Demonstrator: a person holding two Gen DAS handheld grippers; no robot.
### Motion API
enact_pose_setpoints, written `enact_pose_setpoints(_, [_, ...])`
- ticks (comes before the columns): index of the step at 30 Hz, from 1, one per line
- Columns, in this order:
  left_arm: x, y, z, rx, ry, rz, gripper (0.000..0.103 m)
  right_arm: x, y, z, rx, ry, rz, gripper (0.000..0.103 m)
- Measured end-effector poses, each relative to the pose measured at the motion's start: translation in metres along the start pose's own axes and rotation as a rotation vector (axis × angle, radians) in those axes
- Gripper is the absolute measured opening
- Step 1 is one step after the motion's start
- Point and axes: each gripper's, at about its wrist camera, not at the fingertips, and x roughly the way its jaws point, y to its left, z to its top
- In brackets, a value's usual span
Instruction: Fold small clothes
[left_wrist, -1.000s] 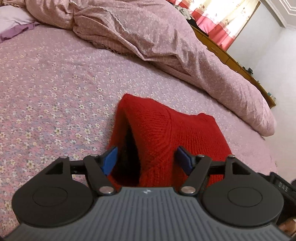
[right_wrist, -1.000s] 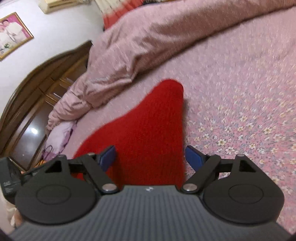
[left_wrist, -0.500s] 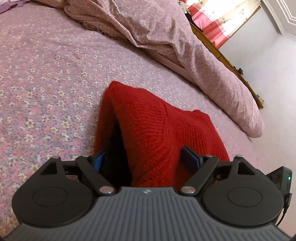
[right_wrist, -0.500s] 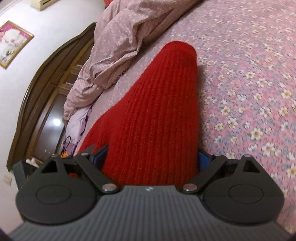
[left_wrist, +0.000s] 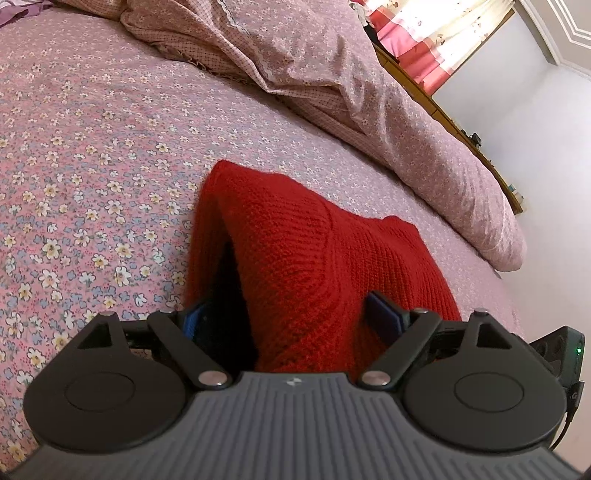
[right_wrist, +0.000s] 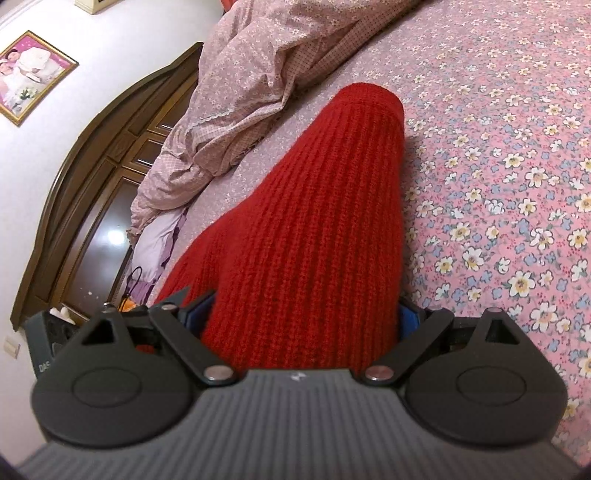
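Note:
A small red knitted sweater (left_wrist: 310, 254) lies partly lifted on the pink flowered bed sheet (left_wrist: 92, 155). My left gripper (left_wrist: 291, 317) has its blue pads wide apart with a raised fold of the sweater between them, its open edge dark on the left. In the right wrist view the ribbed part of the sweater (right_wrist: 317, 221) runs forward from between the pads of my right gripper (right_wrist: 303, 314), which stand wide apart against the knit. Whether either pair of pads presses the cloth is hidden.
A rumpled pink duvet (left_wrist: 332, 74) lies along the far side of the bed, also in the right wrist view (right_wrist: 258, 74). A dark wooden headboard (right_wrist: 92, 184) and a pale pillow (right_wrist: 155, 236) are at the left. Red-white curtains (left_wrist: 436, 40) hang beyond.
Both grippers have moved in over the sweater and lower. The red knit now fills the gaps between the pads, and its fold stands lifted.

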Motion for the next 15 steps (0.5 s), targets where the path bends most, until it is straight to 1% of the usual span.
enact_pose_setpoints(6, [-0.001,0.0,-0.001,-0.004,-0.004,-0.001,0.088,0.004,0.002,0.004,-0.002,0.006,-0.004,0.096])
enact_pose_setpoints(8, [-0.003,0.0,-0.001,-0.001,-0.001,-0.012,0.085,0.003,0.003,0.002,-0.013,-0.008,0.004,0.095])
enact_pose_setpoints(10, [-0.006,-0.002,-0.002,0.021,-0.005,-0.026,0.081,-0.001,0.002,-0.001,-0.014,-0.03,0.018,0.086])
enact_pose_setpoints(14, [-0.017,-0.006,-0.004,0.048,-0.025,-0.044,0.072,-0.013,0.006,-0.008,-0.003,-0.068,0.025,0.078])
enact_pose_setpoints(15, [-0.02,-0.008,-0.004,0.052,-0.031,-0.051,0.071,-0.017,0.009,-0.009,-0.003,-0.077,0.034,0.076])
